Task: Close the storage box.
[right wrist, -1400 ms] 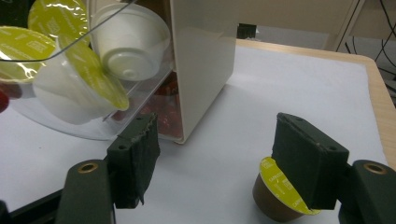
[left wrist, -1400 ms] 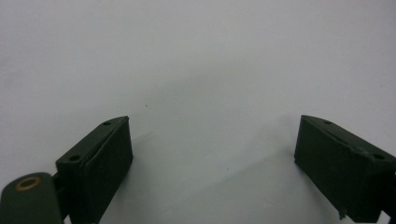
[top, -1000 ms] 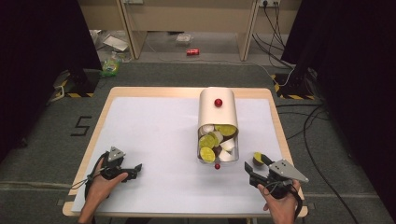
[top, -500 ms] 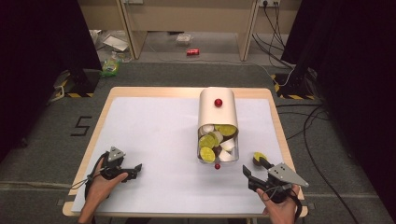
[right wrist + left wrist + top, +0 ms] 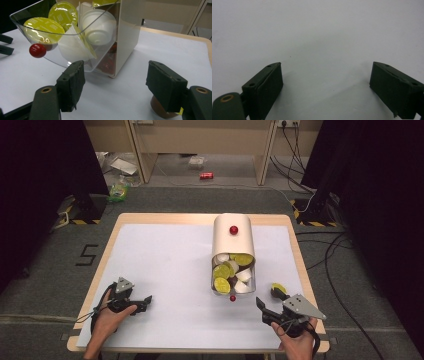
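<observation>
Brown, yellow-lidded coffee capsule [image 5: 278, 290] lies just right of the cream capsule dispenser [image 5: 233, 237] – right gripper [image 5: 265, 309] spread near it, left gripper [image 5: 145, 301] spread too – both empty

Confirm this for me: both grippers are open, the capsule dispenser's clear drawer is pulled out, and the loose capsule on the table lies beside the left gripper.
Wrong on one point: the loose capsule lies beside the right gripper, not the left gripper, as the high view shows. Both grippers are open, and the capsule dispenser has its clear drawer pulled out.
</observation>
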`<state>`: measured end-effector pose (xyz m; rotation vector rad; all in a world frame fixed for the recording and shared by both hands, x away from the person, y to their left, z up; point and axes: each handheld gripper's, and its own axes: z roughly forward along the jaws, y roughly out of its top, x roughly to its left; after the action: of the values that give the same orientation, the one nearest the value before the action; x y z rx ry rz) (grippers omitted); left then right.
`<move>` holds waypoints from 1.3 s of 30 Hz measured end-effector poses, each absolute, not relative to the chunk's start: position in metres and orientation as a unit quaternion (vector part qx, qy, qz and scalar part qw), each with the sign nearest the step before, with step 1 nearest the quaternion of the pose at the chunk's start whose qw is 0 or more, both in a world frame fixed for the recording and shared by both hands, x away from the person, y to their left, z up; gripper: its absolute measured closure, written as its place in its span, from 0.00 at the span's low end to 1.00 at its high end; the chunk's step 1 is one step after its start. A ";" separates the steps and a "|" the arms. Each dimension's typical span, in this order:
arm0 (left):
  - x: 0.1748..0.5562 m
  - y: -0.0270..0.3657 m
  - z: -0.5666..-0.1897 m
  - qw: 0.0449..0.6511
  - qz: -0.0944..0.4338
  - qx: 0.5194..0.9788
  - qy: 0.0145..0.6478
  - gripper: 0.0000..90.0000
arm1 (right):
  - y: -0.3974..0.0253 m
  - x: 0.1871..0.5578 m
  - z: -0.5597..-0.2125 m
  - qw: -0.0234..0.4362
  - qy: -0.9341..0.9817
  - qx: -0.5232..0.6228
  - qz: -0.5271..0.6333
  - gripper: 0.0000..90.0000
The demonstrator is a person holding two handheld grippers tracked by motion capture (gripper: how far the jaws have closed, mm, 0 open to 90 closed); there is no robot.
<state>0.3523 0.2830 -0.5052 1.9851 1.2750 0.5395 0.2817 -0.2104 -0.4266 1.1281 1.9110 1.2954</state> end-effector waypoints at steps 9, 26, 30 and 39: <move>0.352 0.283 -0.505 0.353 0.209 0.767 0.493 0.12 | -0.200 0.283 -0.425 0.282 0.721 0.407 0.485 0.35; 0.352 0.283 -0.505 0.353 0.209 0.768 0.493 0.12 | -0.187 0.289 -0.428 0.287 0.733 0.403 0.467 0.34; 0.352 0.283 -0.505 0.353 0.209 0.768 0.493 0.12 | -0.187 0.291 -0.429 0.289 0.734 0.403 0.465 0.34; 0.352 0.283 -0.505 0.353 0.209 0.767 0.493 0.12 | -0.188 0.294 -0.428 0.296 0.725 0.407 0.470 0.35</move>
<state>0.3523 0.2829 -0.5052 1.9852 1.2752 0.5410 0.2937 -0.1876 -0.4276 1.0824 1.9293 1.2509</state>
